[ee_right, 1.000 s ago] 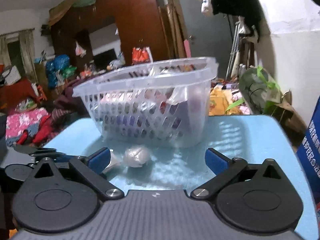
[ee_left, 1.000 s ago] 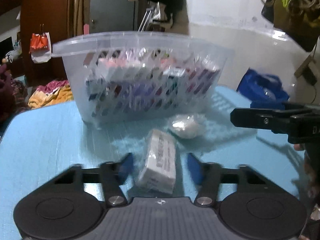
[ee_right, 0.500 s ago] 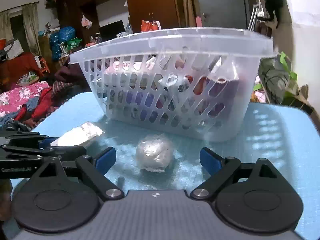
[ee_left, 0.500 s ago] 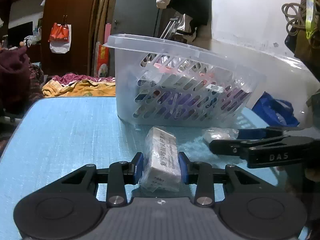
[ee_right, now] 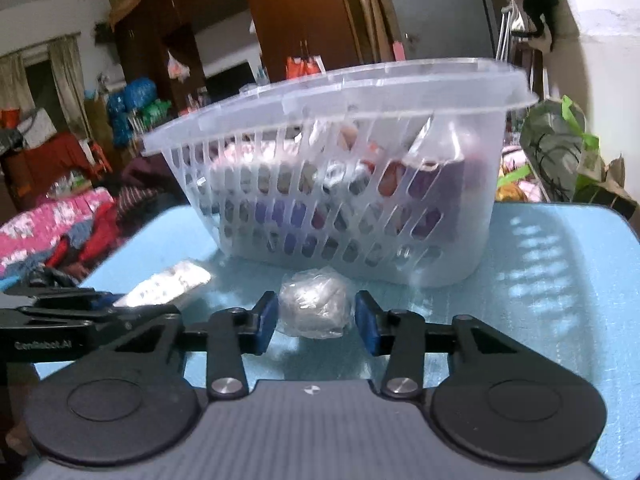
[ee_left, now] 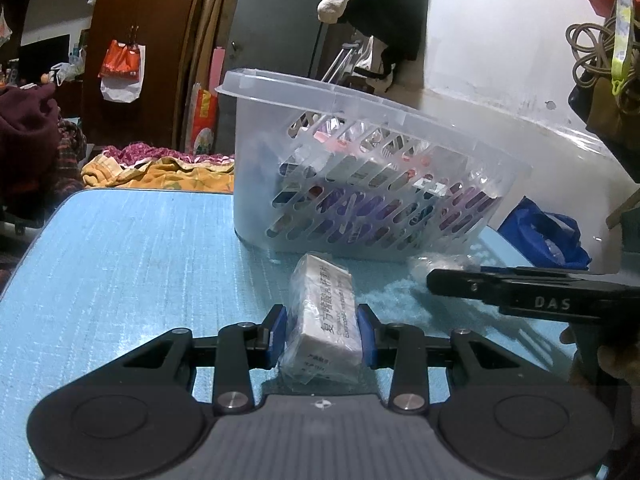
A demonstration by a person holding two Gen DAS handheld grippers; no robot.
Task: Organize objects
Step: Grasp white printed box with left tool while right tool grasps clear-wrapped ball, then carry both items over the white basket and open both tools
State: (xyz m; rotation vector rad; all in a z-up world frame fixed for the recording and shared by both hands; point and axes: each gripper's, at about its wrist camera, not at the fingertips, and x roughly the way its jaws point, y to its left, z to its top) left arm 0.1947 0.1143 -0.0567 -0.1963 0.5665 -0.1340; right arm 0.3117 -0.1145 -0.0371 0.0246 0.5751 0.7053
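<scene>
On the blue table [ee_left: 120, 260] lies a white plastic-wrapped box [ee_left: 326, 312] with printed text. My left gripper [ee_left: 322, 334] is shut on it, blue pads against both long sides. Behind it stands a clear slotted basket [ee_left: 360, 96] filled with several packets. In the right wrist view a crumpled ball of clear plastic [ee_right: 312, 304] sits in front of the basket [ee_right: 340, 92]. My right gripper [ee_right: 314, 316] is closing on the ball, and its pads touch both sides. The box [ee_right: 168, 284] shows at the left there, beside the left gripper's black fingers [ee_right: 80, 308].
The right gripper's finger [ee_left: 480, 284] reaches in from the right, close to the box. A blue bag [ee_left: 544, 236] sits beyond the table's right edge. Heaps of clothes [ee_right: 48, 232] lie to the left, and a dark bag with green handles [ee_right: 560, 152] stands behind.
My left gripper shut on the box early on and has held it since. The right gripper moved up to the plastic ball and its wide-open jaws came together on it.
</scene>
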